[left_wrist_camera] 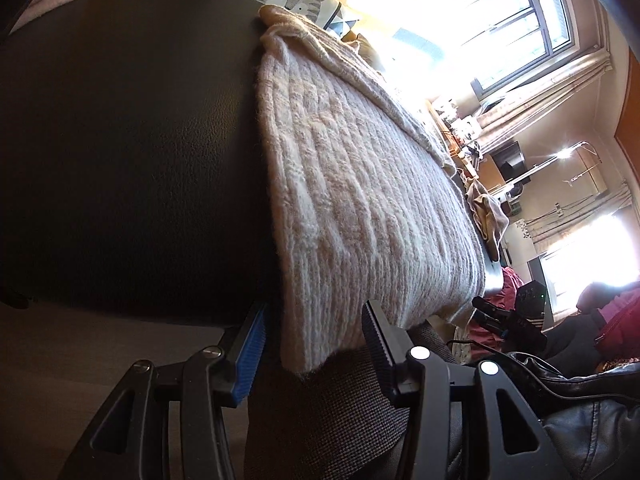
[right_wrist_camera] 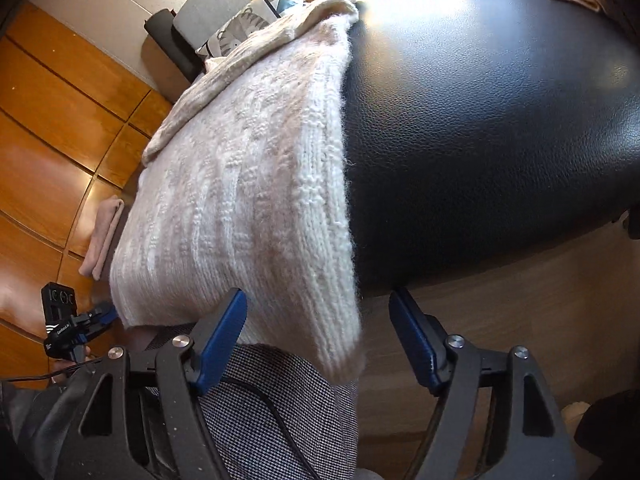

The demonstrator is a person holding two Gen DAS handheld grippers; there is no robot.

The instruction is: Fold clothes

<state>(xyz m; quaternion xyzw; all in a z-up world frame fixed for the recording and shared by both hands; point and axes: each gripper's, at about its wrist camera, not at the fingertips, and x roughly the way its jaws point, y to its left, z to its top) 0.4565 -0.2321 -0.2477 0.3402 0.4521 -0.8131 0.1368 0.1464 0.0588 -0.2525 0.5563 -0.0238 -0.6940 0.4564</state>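
Sweater (left_wrist_camera: 360,200) lies on black table (left_wrist_camera: 120,140), its far end lost in glare. Left gripper (left_wrist_camera: 316,344) and right gripper (right_wrist_camera: 318,336) straddle near corners, jaws released.

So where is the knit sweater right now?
The knit sweater lies flat on the black leather surface, its near hem overhanging the edge between both grippers.

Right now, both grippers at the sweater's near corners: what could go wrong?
1. Neither pair of jaws has closed on the sweater yet, so the left hand-held gripper or right hand-held gripper may catch only a thin edge and drop it.
2. The near hem overhangs the black leather surface, so an uneven pull could drag the sweater off.
3. The sleeve folded on top may slide loose.
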